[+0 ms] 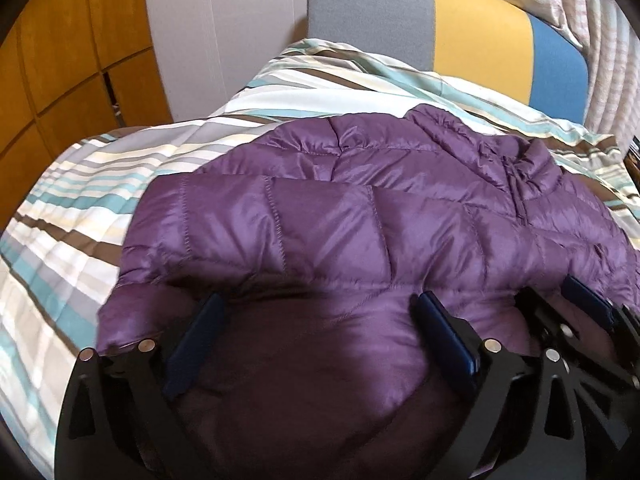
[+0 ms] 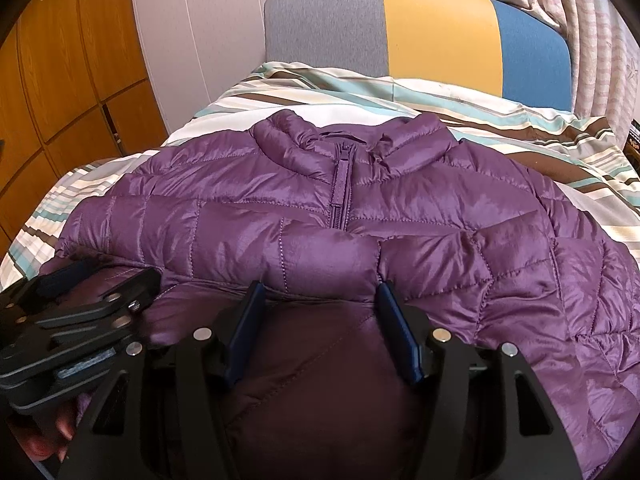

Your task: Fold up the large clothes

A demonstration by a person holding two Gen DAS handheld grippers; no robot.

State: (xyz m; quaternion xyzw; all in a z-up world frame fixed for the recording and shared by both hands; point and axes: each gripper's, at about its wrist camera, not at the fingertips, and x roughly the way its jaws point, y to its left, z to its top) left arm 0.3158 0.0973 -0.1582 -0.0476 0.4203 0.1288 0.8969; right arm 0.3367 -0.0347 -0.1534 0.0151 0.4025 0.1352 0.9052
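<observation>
Slippage worries us most: the purple puffer jacket [image 2: 360, 208] lies zipped on the striped bedcover [image 1: 80, 184], collar toward the headboard [image 2: 400, 36]; left gripper [image 1: 316, 340] gapes wide, right gripper [image 2: 320, 328] released, both straddling the springy folded-up hem, which could unfold.

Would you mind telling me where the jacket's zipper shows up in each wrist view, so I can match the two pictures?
Left wrist view: the zipper runs down at right of centre, below the collar.
Right wrist view: it sits at upper centre.
Shared landmark: the grey, yellow and blue headboard at the far end of the bed.
</observation>
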